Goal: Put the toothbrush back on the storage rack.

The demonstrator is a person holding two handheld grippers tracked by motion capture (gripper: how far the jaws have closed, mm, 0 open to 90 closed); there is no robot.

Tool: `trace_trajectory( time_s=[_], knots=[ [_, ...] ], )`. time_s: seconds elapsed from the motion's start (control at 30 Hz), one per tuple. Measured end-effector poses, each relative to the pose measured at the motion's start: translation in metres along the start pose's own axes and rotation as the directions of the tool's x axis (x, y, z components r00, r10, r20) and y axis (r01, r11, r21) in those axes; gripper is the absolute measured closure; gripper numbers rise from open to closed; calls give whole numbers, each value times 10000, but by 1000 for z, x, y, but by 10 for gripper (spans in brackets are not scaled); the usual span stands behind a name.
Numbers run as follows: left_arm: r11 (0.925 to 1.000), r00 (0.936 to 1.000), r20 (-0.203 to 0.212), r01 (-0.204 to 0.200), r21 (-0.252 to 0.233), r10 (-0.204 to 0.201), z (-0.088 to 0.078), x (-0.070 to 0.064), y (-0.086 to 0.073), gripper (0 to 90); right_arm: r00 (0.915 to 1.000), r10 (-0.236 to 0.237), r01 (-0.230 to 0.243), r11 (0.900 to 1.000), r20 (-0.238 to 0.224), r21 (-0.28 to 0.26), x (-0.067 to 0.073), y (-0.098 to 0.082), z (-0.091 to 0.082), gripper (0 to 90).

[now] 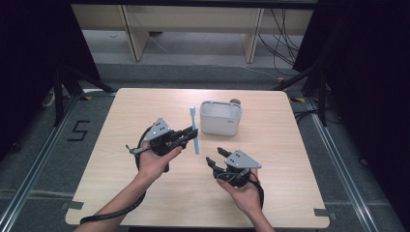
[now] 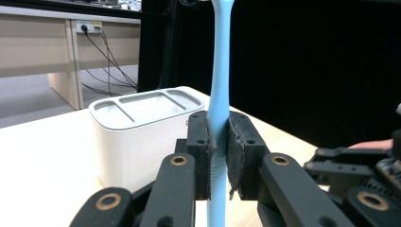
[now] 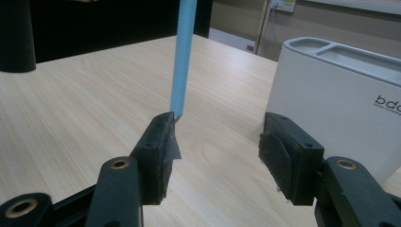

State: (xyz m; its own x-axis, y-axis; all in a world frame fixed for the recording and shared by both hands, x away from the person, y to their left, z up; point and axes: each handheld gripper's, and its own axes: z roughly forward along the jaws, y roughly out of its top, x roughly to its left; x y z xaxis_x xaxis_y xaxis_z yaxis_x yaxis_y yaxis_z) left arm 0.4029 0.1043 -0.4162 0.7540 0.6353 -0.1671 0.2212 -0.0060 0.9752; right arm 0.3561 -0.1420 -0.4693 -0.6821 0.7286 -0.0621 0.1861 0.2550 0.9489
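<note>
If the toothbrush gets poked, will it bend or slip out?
The toothbrush would probably bend a little, not flop: it is long and thin yet stands straight above the left gripper. It likely won't slip easily, since the pads squeeze its ribbed handle. It looks light, being slim plastic, so it might swing if poked near the top.

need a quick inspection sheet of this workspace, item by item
surface: light wooden table, bare around the work
job's things: blue toothbrush held upright off the table; white compartmented holder standing behind it, apart from it
clutter: nothing seen
grippers: left hand-held gripper shut on the toothbrush handle; right hand-held gripper open, nothing between its pads, toothbrush end just beyond one jaw
cables: black cable trailing from the left hand-held gripper; wires on the floor behind
surroundings: grey floor, wooden desks, dark curtains at the sides
</note>
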Motion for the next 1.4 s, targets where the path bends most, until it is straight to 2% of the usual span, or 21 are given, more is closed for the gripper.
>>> trace_trajectory(
  time_s=[0.03,0.13,0.23,0.27,0.3,0.37,0.43,0.47,0.53,0.57,0.63,0.73,0.77,0.8,0.83,0.9,0.93,1.03,1.33,1.37,1.4],
  knots=[
    [10000,10000,-63,-53,-24,53,0,0,-1,798,9998,8,-8,10000,181,-6,0,1,-1,465],
    [9998,9997,-169,-193,-55,192,0,-1,-2,799,9989,473,-473,9989,-9,-78,0,6,-5,482],
    [9983,9977,-352,-588,-59,585,0,-4,-5,799,9991,419,-422,9970,-58,-650,-2,14,-9,535],
    [9983,9977,-352,-588,-59,585,0,-4,-5,799,9971,718,-737,9942,-258,-787,-1,19,-11,558],
    [9978,9971,-387,-664,-30,662,0,-5,-6,799,9971,718,-737,9942,-258,-787,-1,19,-11,558],
    [9946,9933,-507,-1034,24,1034,2,-9,-8,799,9968,708,-745,9902,-358,-1182,-2,31,-15,622],
    [9931,9918,-525,-1170,21,1169,3,-12,-10,799,9986,360,-417,9866,-390,-1580,-2,40,-15,647],
    [9920,9907,-506,-1259,78,1261,3,-15,-11,799,9961,665,-746,9854,-578,-1529,0,43,-15,654],
    [9910,9899,-463,-1335,112,1339,4,-16,-11,799,9973,444,-547,9804,-581,-1892,0,51,-13,665],
    [9907,9898,-426,-1353,124,1357,4,-18,-12,798,9966,441,-561,9816,-694,-1827,1,54,-13,669],
    [9896,9891,-323,-1432,128,1435,5,-21,-13,798,9929,789,-934,9804,-889,-1736,5,59,-12,671],
    [9885,9883,-259,-1498,195,1503,6,-26,-13,798,9947,589,-748,9769,-842,-2001,4,64,-9,670],
    [9883,9881,-246,-1513,212,1518,6,-27,-13,798,9920,849,-1026,9737,-939,-2032,6,64,-8,668],
    [9885,9884,-231,-1495,219,1500,6,-28,-13,798,9906,920,-1104,9745,-1011,-1954,6,65,-7,668],
    [9884,9883,-201,-1504,231,1509,6,-29,-13,798,9938,734,-888,9762,-838,-1979,4,65,-6,668],
    [9886,9886,-177,-1493,213,1497,6,-30,-14,798,9937,777,-924,9757,-808,-1985,4,66,-6,668],
    [9882,9883,-139,-1513,229,1516,7,-31,-14,798,9902,1098,-1242,9749,-865,-1846,6,66,-6,670],
    [9875,9876,-148,-1557,248,1561,8,-33,-14,798,9921,942,-1085,9757,-824,-1905,5,66,-4,678],
    [9871,9874,-113,-1573,302,1577,11,-37,-16,798,9909,1122,-1242,9748,-739,-1852,6,67,-2,744],
    [9873,9877,-113,-1556,324,1560,11,-38,-16,798,9955,792,-885,9742,-527,-2076,4,67,-1,751],
    [9869,9873,-97,-1579,330,1583,11,-38,-16,798,9950,840,-932,9746,-532,-2038,4,67,-1,759]
  ],
)
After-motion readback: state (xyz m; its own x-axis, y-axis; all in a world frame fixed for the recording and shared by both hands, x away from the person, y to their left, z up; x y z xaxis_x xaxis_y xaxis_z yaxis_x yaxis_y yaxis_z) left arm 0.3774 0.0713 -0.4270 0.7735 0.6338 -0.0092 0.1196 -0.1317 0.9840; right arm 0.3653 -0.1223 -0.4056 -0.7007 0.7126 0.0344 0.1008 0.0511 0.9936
